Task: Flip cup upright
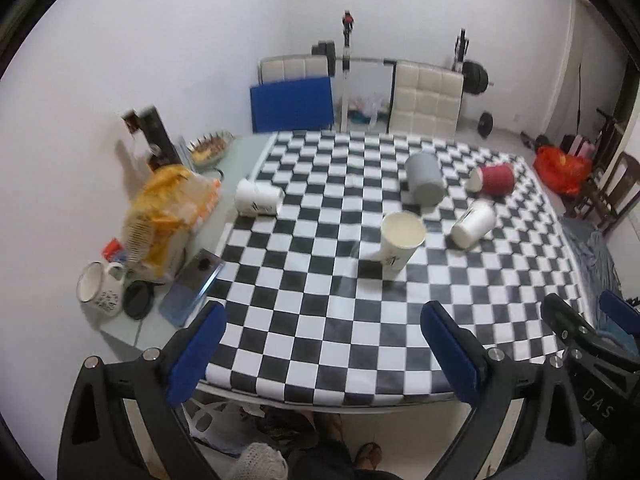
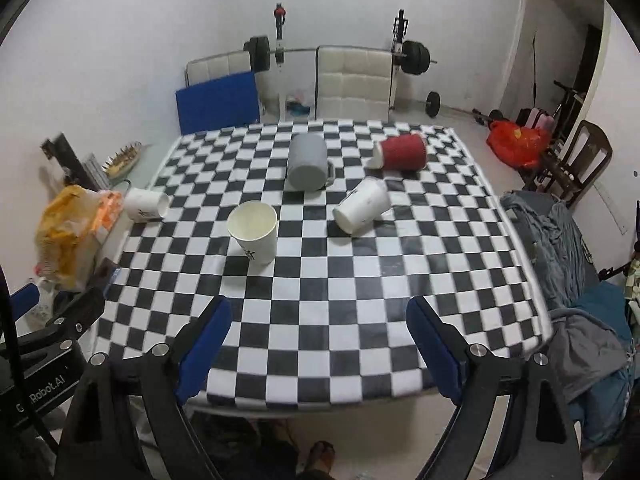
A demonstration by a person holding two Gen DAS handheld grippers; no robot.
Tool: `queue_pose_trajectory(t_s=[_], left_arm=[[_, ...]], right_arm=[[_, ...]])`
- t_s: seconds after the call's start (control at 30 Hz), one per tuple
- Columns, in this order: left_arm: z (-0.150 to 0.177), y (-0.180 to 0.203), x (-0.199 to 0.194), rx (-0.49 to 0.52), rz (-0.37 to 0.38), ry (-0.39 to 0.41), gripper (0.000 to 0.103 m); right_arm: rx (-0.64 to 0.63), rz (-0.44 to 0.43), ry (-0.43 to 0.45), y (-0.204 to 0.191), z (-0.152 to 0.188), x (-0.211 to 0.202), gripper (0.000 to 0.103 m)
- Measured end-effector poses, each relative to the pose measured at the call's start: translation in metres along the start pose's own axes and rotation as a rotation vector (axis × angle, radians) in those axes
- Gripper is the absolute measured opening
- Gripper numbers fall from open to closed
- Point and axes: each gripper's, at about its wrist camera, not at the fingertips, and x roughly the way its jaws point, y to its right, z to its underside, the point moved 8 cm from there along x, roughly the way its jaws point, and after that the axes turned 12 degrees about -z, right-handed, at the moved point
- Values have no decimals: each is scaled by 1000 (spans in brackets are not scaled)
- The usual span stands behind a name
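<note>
On the checkered tablecloth (image 1: 320, 320) (image 2: 340, 280) one white paper cup (image 1: 401, 243) (image 2: 255, 232) stands upright. A white paper cup (image 1: 473, 223) (image 2: 362, 205) lies on its side to its right. Another white cup (image 1: 258, 198) (image 2: 146, 205) lies at the left edge. A red ribbed cup (image 1: 493, 179) (image 2: 401, 153) lies at the far right. A grey mug (image 1: 425, 178) (image 2: 307, 162) lies on its side at the back. My left gripper (image 1: 324, 352) and right gripper (image 2: 320, 346) are both open and empty over the table's near edge.
Left of the cloth are a yellow bag (image 1: 168, 216) (image 2: 66, 232), a white enamel mug (image 1: 100, 288), a phone (image 1: 192, 286) and a bowl (image 1: 210, 146). White chairs (image 1: 426, 100) stand behind the table. Grey clothing (image 2: 560, 240) lies at the right.
</note>
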Motion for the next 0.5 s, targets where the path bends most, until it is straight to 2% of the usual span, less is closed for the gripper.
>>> queue_pose_trajectory(t_s=[0.1,0.27,0.5], left_arm=[[-5,-9,-39,-19,-9,49,100],[-11,-20,-80,-28,-27,111,100],[-10,-35,-110,-34,-15,159,99]], right_arm=[[-3,4,47,2,-1,-42,91],[-7,6,118,-2,-4,-105,91],[-31,16,157,-19,-5,-150,91]])
